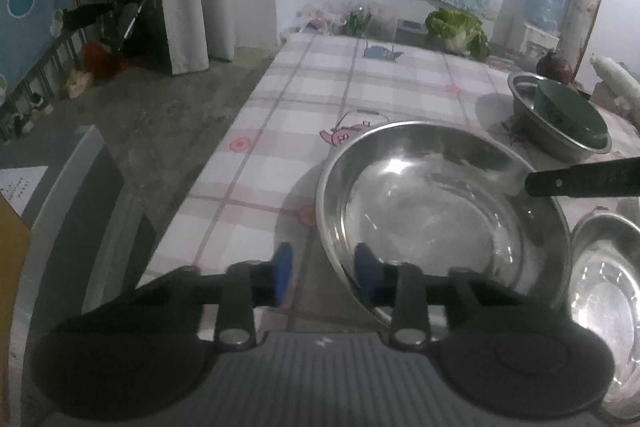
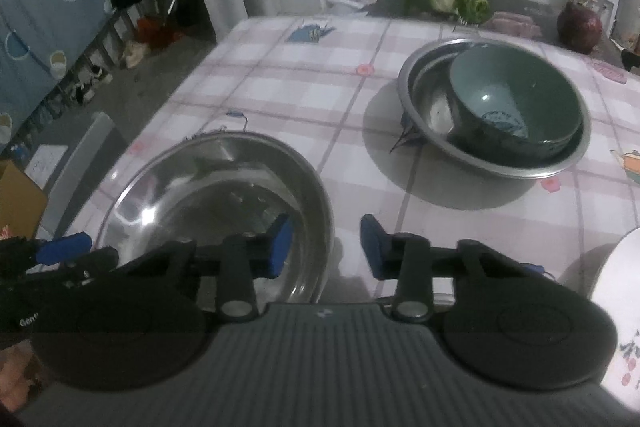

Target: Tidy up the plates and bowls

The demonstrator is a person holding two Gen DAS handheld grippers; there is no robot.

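Checked tablecloth [image 2: 280,75]: the landmark, carrying all items. Large steel basin [image 1: 432,211]: near edge of the cloth, empty; thin, stiff, likely light and slick, best pinched at the rolled rim. Left gripper [image 1: 322,273]: jaws part-open, straddling the basin's near-left rim, one pad inside, one outside; no squeeze visible. Right gripper [image 2: 326,247]: part-open likewise, astride the opposite rim, holding nothing. Second steel basin [image 2: 496,163]: farther up the cloth, with a green ceramic bowl [image 2: 516,99] nested inside; the bowl is probably heavier and breakable.
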